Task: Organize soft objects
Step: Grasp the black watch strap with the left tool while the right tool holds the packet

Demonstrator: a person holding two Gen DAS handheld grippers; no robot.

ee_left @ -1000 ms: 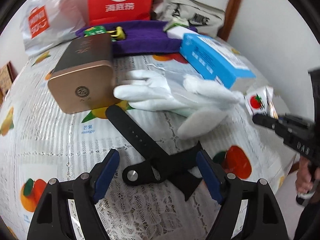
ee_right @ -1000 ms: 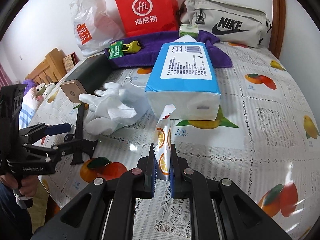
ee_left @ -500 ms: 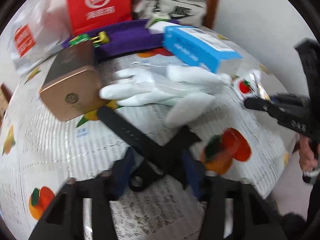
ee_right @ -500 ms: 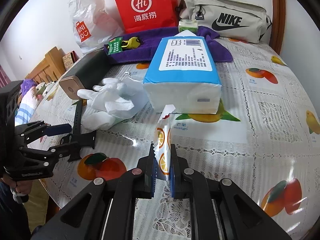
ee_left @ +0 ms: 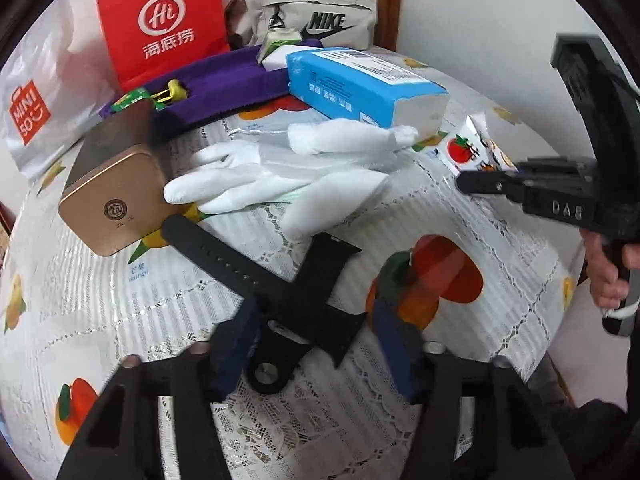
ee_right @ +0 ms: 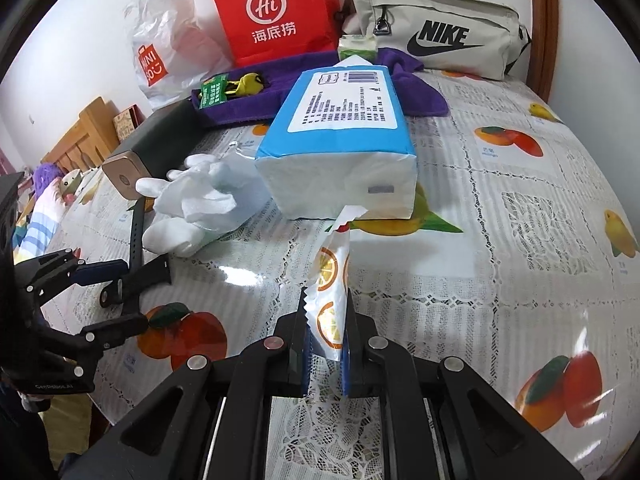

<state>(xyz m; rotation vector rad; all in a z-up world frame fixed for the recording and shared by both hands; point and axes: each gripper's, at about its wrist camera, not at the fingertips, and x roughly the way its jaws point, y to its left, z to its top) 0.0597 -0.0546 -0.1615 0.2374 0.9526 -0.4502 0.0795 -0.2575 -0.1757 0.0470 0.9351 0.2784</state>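
My left gripper (ee_left: 312,332) is open, its blue-padded fingers either side of the crossed black watch straps (ee_left: 280,280) on the tablecloth. White gloves (ee_left: 288,172) lie just beyond the straps. My right gripper (ee_right: 325,328) is shut on a small snack packet (ee_right: 332,280) printed with orange slices, held upright above the table. The same packet (ee_left: 472,152) shows in the left wrist view at the right, in front of the blue tissue pack (ee_right: 340,152). The left gripper (ee_right: 116,296) shows at the left of the right wrist view, over the straps (ee_right: 138,248).
A gold and dark box (ee_left: 116,184) stands left of the gloves. A purple towel (ee_right: 288,88) at the back holds small items. Behind it stand a red paper bag (ee_right: 276,12), a white Miniso bag (ee_right: 168,40) and a Nike pouch (ee_right: 436,32). The table edge lies near left.
My left gripper has moved forward and down over the watch straps and its fingers have narrowed around them. The right gripper has kept the packet and shifted slightly.
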